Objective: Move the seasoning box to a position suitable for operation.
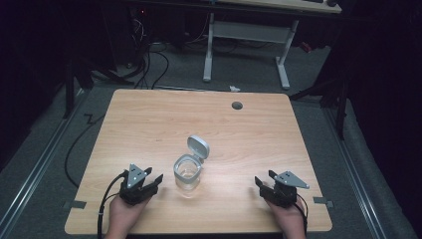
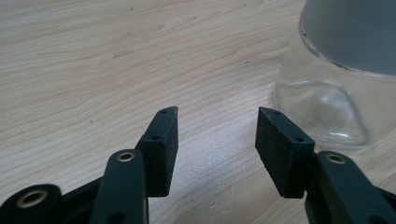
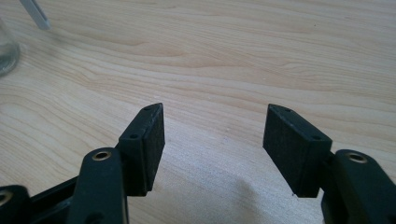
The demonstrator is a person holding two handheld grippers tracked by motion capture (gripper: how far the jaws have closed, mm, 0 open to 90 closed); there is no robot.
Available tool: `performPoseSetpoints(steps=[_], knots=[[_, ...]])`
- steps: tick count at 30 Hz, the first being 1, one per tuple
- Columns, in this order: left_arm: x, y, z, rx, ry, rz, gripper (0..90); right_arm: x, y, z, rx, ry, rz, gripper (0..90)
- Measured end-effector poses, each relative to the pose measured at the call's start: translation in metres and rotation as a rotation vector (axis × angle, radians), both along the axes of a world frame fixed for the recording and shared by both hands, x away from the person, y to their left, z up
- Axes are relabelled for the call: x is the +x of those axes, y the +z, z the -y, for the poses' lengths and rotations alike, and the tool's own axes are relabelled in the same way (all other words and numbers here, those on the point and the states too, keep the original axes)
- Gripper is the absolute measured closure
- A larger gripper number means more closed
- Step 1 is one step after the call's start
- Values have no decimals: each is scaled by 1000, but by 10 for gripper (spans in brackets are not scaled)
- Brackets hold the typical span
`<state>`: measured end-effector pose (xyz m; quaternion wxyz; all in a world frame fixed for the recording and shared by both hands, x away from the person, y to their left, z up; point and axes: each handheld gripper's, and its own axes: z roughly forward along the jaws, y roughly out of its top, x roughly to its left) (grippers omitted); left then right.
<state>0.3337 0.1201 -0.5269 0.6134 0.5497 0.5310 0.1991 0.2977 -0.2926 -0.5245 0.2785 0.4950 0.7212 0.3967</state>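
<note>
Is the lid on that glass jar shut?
No, the jar stands with its hinged lid flipped up and back, leaving the mouth open.

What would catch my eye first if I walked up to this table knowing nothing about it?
Most likely the clear glass jar standing alone near the middle of the wooden table, its hinged lid flipped up and open. Next, the two black hand-held tools at the near edge: the left gripper close beside the jar and the right gripper farther off, both with jaws open and holding nothing.
</note>
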Motion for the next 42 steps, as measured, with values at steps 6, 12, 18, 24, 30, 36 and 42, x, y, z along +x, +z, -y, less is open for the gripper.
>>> performPoseSetpoints(steps=[6, 12, 18, 24, 30, 36, 42], knots=[[1, 0, 0, 1, 0, -5, 503, 0, 0, 0, 1, -3, -5, 388], [4, 0, 1, -17, 6, -9, 547, -1, -1, 0, -1, -1, -4, 389], [17, 3, 11, -29, 7, 24, 890, -1, 0, -1, 1, 1, 0, 391], [19, -1, 24, -15, -15, 19, 900, -2, -1, -4, 0, 5, -4, 391], [19, 0, 30, -34, -29, 24, 900, -1, -2, -6, -10, 14, -6, 391], [11, 1, 40, -28, -57, 34, 900, -2, -2, -5, -12, 14, -6, 391], [3, 2, 45, -10, -68, 43, 900, -2, 1, -4, 0, 11, 6, 391]])
